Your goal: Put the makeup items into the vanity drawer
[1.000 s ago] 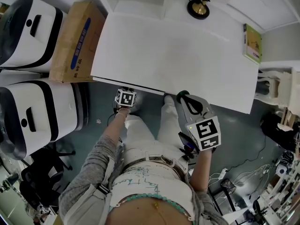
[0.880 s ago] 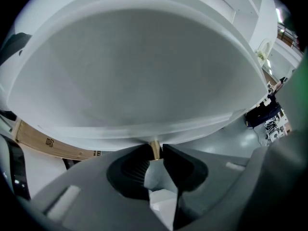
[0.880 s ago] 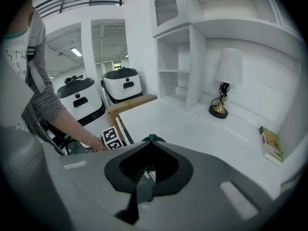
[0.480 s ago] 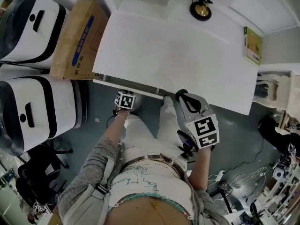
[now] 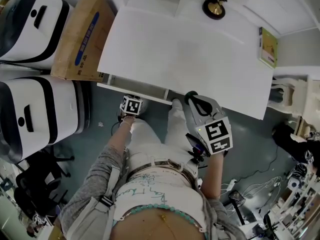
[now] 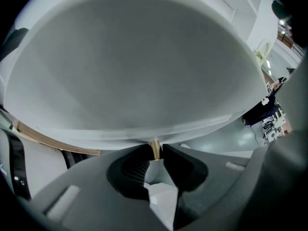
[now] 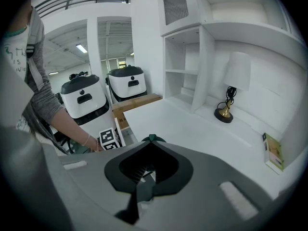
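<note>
Brass, the small knob stuck out from the front of the vanity drawer, under the left part of the white vanity top. Its stem pointed towards the person. The drawer seemed a little way out already. The left gripper pinched the knob between its pads, coming at it steeply from above, so the pull probably had to run straight back along the stem, towards the body. The right gripper was pressed together on nothing, off to the right over the top's front edge and well apart from the knob. I could make out no makeup items.
</note>
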Demonstrator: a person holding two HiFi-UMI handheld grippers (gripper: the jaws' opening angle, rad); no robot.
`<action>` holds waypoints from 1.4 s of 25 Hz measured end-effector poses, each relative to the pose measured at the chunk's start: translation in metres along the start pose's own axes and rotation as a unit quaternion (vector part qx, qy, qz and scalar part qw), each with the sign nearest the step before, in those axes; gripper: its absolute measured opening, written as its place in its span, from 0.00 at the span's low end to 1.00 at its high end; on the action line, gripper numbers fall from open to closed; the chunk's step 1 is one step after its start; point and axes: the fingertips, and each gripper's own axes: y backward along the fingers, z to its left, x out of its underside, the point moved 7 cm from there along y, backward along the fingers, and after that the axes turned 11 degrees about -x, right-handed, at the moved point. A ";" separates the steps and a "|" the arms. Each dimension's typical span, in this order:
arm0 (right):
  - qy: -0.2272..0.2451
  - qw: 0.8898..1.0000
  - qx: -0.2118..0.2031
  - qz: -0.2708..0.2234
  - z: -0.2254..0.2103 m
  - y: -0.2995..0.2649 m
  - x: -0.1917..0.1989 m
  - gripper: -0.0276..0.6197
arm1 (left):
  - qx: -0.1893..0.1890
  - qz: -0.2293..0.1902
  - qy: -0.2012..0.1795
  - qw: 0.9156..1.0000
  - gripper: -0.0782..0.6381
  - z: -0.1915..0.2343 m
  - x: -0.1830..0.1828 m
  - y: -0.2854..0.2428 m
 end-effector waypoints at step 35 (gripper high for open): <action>0.048 0.998 -0.046 0.015 0.021 -0.024 -0.016 0.09 | 0.005 0.020 0.006 1.000 0.24 -0.008 0.058 0.019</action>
